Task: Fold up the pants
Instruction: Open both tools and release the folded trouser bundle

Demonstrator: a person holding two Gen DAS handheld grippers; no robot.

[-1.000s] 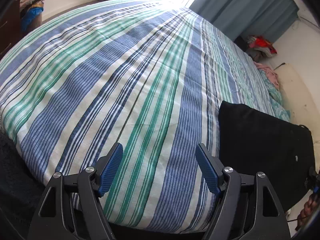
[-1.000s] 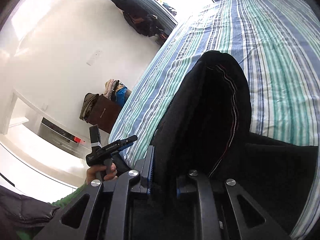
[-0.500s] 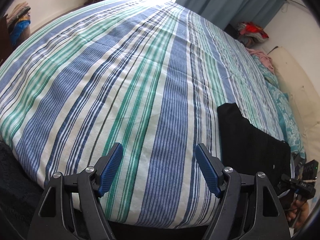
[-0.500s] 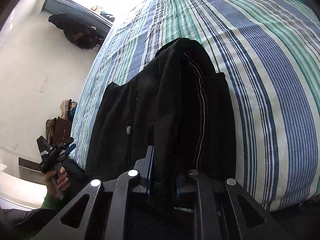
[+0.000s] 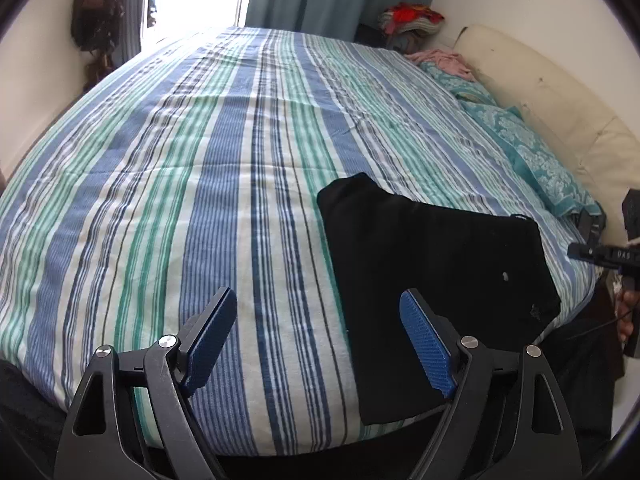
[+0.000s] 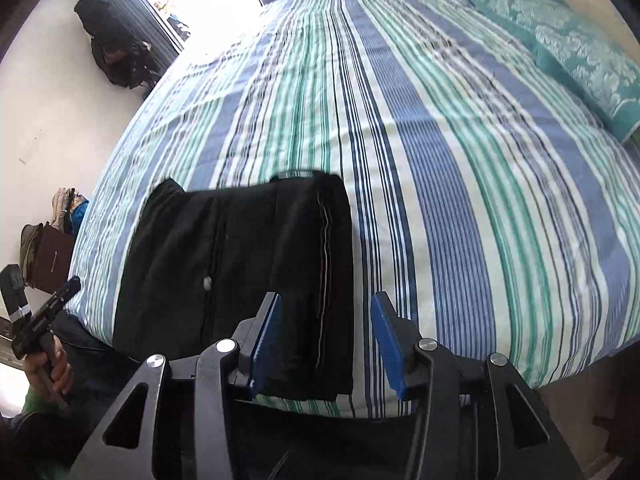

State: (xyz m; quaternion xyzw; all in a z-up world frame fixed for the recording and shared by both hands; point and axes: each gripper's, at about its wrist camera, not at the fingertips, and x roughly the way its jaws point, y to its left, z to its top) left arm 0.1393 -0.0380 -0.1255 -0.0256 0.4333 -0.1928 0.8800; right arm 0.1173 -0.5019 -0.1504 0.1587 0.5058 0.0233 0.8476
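We see the striped bed (image 5: 200, 184). Black pants (image 5: 436, 280) lie folded flat, compact, at its near edge, a pale seam line showing. Left gripper (image 5: 316, 340) jaws spread; right gripper (image 6: 326, 340) jaws spread, straddling the pants' near edge.

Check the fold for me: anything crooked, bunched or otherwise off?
The pants lie folded near the bed edge; the top layer's far edge looks stepped, one corner poking out. A small white speck sits on the fabric. Both grippers are open.
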